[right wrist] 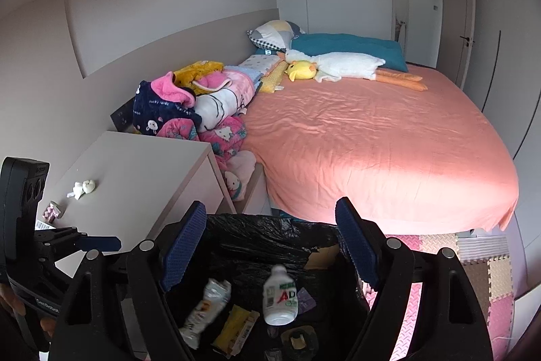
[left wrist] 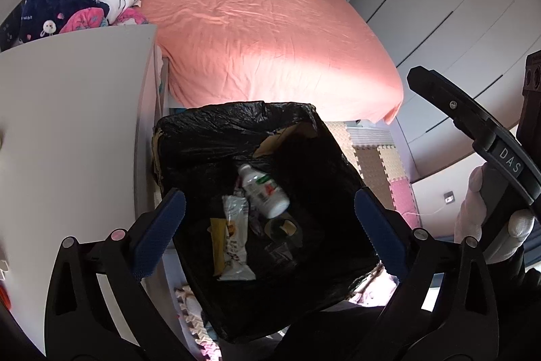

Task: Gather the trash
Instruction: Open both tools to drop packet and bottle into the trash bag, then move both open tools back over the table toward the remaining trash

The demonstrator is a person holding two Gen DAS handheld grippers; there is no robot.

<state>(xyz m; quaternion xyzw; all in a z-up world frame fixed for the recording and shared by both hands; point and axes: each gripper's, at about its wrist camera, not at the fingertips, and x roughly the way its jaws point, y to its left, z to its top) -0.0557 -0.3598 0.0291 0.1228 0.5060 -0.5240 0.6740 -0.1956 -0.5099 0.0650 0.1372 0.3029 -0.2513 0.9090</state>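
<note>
A bed (right wrist: 372, 137) with a salmon sheet fills most of the room, a white goose toy (right wrist: 341, 66) and a yellow duck toy (right wrist: 302, 70) lying near its teal pillow (right wrist: 351, 48). A heap of pink and navy blankets (right wrist: 189, 110) sits at the bed's near corner. Beside it stands a pale nightstand (right wrist: 142, 171); only the right wrist view shows a small white thing (right wrist: 84, 187) and a roll of patterned tape (right wrist: 53, 211) on its top. Foam floor mats (right wrist: 480, 273) cover the floor at the bed's foot.

Below both grippers stands the bin (left wrist: 236, 131), lined with a black bag. In it lie a white bottle (left wrist: 265, 192), a silver wrapper (left wrist: 235, 215) and a yellow wrapper (left wrist: 218, 246). The right wrist view catches the silver wrapper blurred; the left wrist view shows it sharp.

The left gripper (left wrist: 270, 229) stands spread wide over the bin, nothing between its blue pads. The right gripper (right wrist: 270, 249) is spread too, and empty. The left wrist view alone shows a white-gloved hand (left wrist: 487, 215) on the right tool's handle.
</note>
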